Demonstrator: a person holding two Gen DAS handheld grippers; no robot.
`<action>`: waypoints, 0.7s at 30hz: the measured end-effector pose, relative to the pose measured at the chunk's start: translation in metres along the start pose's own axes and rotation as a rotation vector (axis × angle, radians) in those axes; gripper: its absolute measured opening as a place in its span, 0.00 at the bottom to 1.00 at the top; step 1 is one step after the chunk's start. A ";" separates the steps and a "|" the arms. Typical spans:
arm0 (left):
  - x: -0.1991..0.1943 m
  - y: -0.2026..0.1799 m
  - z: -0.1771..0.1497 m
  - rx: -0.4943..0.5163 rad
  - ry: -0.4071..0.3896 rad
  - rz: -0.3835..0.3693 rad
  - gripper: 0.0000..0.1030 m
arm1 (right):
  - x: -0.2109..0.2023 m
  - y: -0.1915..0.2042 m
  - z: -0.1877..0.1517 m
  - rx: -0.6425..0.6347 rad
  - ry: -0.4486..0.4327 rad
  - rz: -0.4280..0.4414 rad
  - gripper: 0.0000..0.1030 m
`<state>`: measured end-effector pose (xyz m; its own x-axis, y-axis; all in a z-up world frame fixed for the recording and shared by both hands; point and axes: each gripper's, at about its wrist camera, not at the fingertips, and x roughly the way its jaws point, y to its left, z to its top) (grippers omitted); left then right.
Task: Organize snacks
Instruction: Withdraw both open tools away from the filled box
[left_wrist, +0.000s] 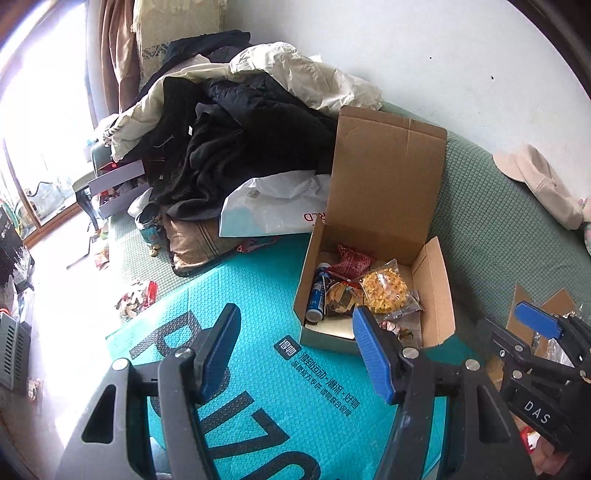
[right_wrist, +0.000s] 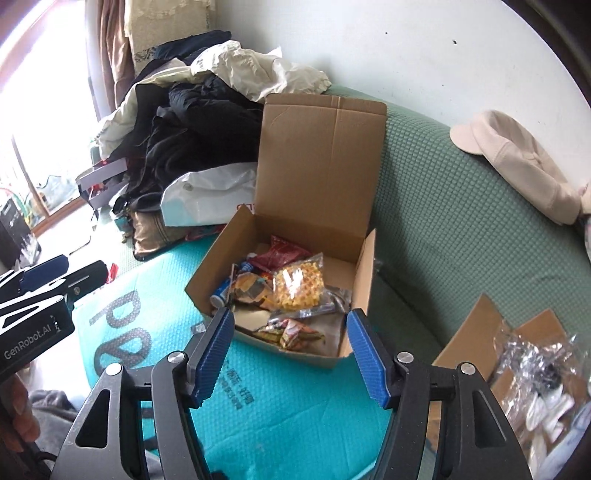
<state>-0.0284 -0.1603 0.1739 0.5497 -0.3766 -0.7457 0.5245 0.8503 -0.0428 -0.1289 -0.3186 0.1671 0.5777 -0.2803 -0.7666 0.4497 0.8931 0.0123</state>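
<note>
Snack box (right_wrist: 364, 266): light cardboard, walls bent easily.
Yellow snack bag (right_wrist: 300, 284): soft, slippery, crushable; best pinched by its edge.
Left gripper (left_wrist: 295, 354): fingers spread, empty.
Right gripper (right_wrist: 291, 354): fingers spread, empty.

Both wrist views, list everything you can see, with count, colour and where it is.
cardboard box: one, brown, lid up, on the teal mailer
yellow snack bag: one, clear with yellow pieces, inside the box
red snack packet: one, red, inside the box at the back
blue tube: one, blue and white, along the box's left wall
teal mailer: one, teal, under the box
clothes pile: one, black and cream, behind the box
white bag: one, white, left of the box
cap: one, beige, on the green sofa cover
left tool: open, empty
right tool: open, empty
</note>
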 end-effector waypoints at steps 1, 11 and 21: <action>-0.003 -0.001 -0.005 0.008 0.002 -0.001 0.60 | -0.003 0.000 -0.005 0.003 0.006 -0.004 0.62; -0.020 0.002 -0.043 0.003 0.025 -0.005 0.60 | -0.022 0.014 -0.048 0.008 0.023 -0.030 0.62; -0.025 0.011 -0.054 -0.013 0.029 0.026 0.60 | -0.025 0.019 -0.060 0.038 0.025 -0.013 0.62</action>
<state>-0.0715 -0.1217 0.1557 0.5435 -0.3439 -0.7657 0.5022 0.8642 -0.0317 -0.1756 -0.2730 0.1476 0.5544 -0.2820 -0.7830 0.4825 0.8755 0.0263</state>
